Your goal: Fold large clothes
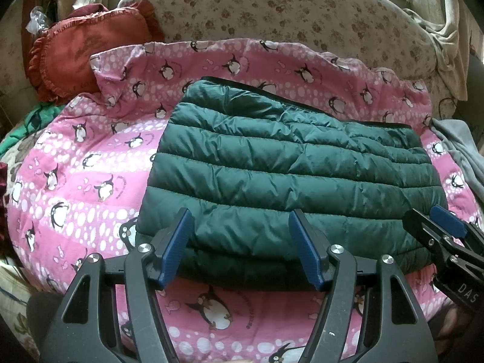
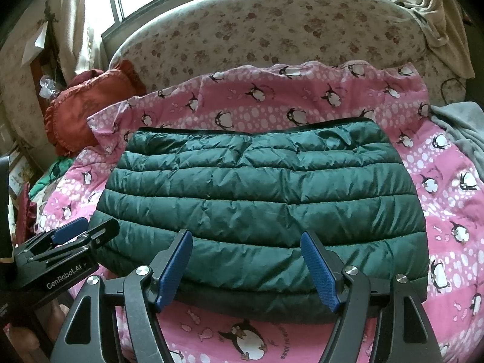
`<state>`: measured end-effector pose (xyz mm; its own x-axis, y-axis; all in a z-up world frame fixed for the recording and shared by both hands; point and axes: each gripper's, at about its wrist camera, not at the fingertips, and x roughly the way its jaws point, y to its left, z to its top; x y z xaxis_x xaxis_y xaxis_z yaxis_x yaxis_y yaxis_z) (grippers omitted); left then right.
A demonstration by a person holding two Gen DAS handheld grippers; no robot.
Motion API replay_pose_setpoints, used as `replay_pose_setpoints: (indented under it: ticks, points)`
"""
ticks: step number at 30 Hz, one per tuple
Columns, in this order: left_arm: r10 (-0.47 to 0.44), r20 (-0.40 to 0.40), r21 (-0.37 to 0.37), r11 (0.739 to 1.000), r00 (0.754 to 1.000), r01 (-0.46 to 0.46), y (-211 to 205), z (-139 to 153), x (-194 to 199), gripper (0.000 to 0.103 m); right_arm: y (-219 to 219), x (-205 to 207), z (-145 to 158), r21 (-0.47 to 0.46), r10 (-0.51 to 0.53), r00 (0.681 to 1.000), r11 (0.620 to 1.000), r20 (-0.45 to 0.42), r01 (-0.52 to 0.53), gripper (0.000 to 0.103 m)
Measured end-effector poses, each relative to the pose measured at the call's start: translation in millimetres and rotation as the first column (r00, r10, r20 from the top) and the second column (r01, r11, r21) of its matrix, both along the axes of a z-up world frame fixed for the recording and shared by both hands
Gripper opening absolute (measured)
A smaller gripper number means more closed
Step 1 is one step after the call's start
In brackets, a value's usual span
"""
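Folded green jacket [image 1: 287, 175] centre frame, pink quilt [image 1: 75, 181] free around; left gripper [image 1: 242, 248] and right gripper [image 2: 246, 269] spread, empty.

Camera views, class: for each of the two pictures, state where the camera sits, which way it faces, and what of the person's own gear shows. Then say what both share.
Left wrist view: sits on the left claw, facing forward and down over the folded green puffer jacket; its open blue-padded fingers frame the near edge, the right claw at right.
Right wrist view: sits on the right claw, same heading; the left claw shows at left.
Shared: jacket, pink penguin quilt, red cushion, floral headboard.
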<state>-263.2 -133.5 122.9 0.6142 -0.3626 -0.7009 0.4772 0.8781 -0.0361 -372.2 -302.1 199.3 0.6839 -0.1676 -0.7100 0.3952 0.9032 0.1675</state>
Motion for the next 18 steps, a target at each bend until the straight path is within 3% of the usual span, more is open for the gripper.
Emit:
replay_pose_setpoints:
  ticks: [18]
  points:
    - [0.006, -0.024, 0.003, 1.0, 1.0, -0.006, 2.3, -11.5, 10.4, 0.067, -4.2, 2.5, -6.4, 0.013, 0.001, 1.0, 1.0, -0.016, -0.001, 0.072]
